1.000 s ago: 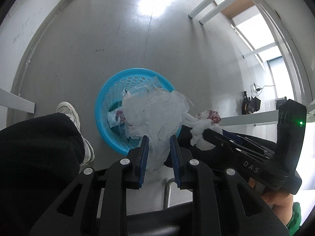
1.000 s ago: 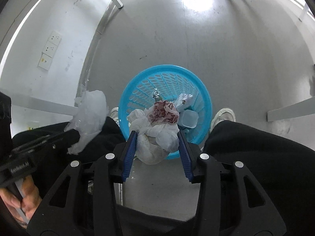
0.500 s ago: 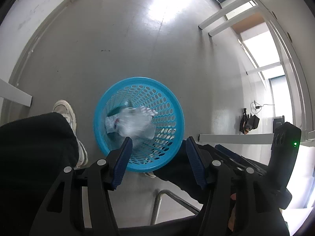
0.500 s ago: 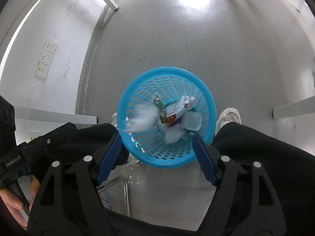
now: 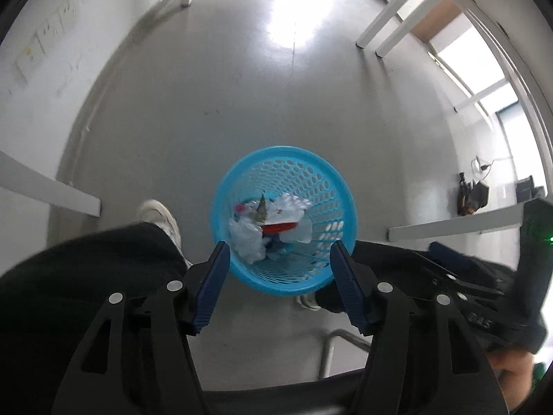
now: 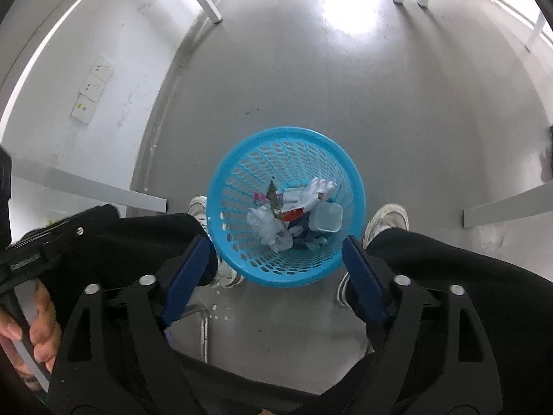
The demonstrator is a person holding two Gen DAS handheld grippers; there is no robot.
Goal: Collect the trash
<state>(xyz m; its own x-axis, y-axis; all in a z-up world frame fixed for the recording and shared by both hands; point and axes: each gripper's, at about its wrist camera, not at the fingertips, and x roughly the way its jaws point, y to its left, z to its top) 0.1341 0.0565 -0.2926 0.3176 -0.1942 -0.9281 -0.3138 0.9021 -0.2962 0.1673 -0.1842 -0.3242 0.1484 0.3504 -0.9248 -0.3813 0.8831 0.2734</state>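
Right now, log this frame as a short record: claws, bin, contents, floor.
left claw: open, empty, above the bin
right claw: open, empty, above the bin
bin: blue mesh wastebasket, upright on the grey floor
contents: crumpled clear plastic, white tissue wad, clear plastic cup, red-printed wrapper
trash outside bin: none visible
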